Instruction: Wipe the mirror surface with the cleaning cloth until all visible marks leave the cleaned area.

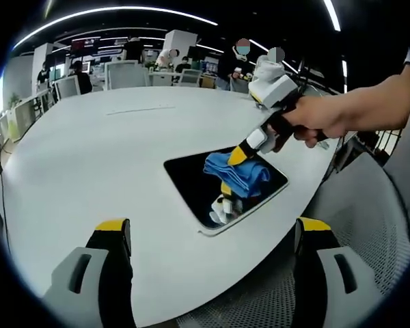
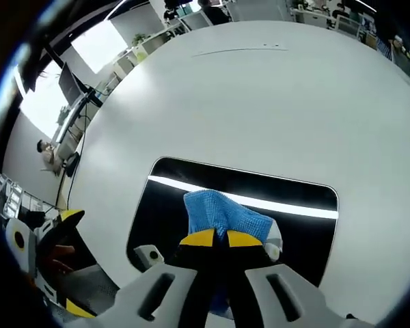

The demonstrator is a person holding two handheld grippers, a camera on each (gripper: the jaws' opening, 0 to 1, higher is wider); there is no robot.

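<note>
Right tongs (image 2: 219,238) pinch the blue cleaning cloth (image 2: 222,213) flat onto the mirror (image 2: 297,198) near the white counter (image 2: 260,102) edge for wiping pressure, while left tongs (image 1: 212,239) hang wide, empty, held back out of the way.

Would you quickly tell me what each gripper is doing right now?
Left gripper: open, holding nothing, held back over the table's edge.
Right gripper: shut on the blue cloth, pressed on the mirror.
</note>
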